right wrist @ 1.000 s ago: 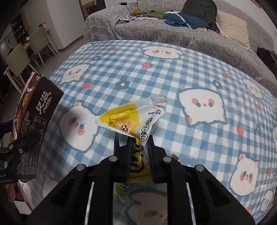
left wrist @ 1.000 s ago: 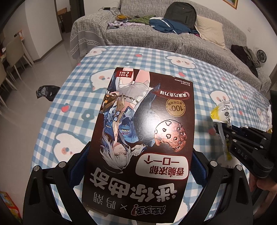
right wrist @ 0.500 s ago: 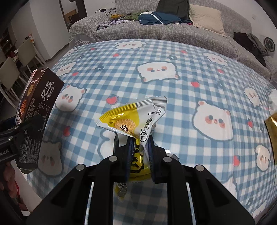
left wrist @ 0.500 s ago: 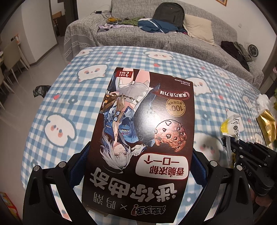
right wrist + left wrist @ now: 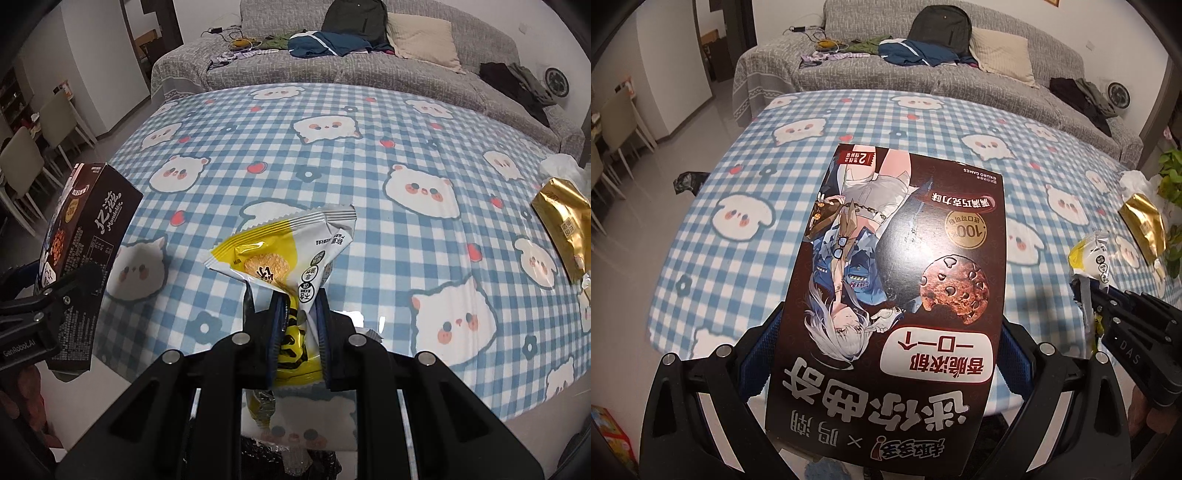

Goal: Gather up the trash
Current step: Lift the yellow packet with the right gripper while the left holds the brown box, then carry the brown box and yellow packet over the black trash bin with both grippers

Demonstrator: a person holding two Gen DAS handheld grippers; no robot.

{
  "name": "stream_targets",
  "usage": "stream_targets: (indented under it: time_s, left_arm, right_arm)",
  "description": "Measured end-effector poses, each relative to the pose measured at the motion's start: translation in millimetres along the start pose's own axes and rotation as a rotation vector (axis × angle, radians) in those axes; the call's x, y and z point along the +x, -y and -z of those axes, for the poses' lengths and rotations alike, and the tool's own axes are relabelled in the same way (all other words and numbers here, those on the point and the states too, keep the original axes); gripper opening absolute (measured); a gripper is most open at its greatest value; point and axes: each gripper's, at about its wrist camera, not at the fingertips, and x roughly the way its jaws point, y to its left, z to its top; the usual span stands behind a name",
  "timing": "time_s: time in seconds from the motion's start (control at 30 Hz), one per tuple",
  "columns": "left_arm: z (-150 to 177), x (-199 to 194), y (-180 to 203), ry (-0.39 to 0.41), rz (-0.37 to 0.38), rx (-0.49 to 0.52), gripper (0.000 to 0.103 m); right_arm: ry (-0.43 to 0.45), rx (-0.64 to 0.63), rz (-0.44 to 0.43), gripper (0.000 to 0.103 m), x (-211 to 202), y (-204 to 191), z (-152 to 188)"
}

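Two claws full: left claw (image 5: 886, 369) clamped on cookie box (image 5: 897, 295), right claw (image 5: 297, 332) clamped on yellow snack wrapper (image 5: 284, 254). Keep squeeze firm, carry both low. Gold packet (image 5: 563, 229) waits on counter (image 5: 332, 166) at 3 o'clock.

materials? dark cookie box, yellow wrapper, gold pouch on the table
Cookie box: printed paperboard, it seems; flat stiff panels, sharp folded edges, slight sheen. Held in the left gripper.
Yellow wrapper: thin glossy plastic film, probably; crinkled, glare spots, serrated seal edge. Pinched in the right gripper.
Gold pouch: looks like metallised foil film; mirror-like gold shine, creases. Lies on the tablecloth.
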Motion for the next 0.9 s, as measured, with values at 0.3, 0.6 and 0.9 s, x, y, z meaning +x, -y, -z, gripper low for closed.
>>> stream_targets:
  time_s: [0.3, 0.6, 0.9]
  left_arm:
    - [35, -20, 7, 0.006, -0.004, 0.023, 0.096]
    - [74, -39, 10, 0.016, 0.006, 0.025, 0.096]
    - [105, -57, 11, 0.035, 0.019, 0.023, 0.096]
  right_arm:
    - [0.009, 0.01, -0.003, 0.017, -27, 0, 31]
    - [0.03, 0.012, 0.0, 0.017, -54, 4, 61]
    - [0.042, 0.04, -0.015, 0.017, -71, 6, 91]
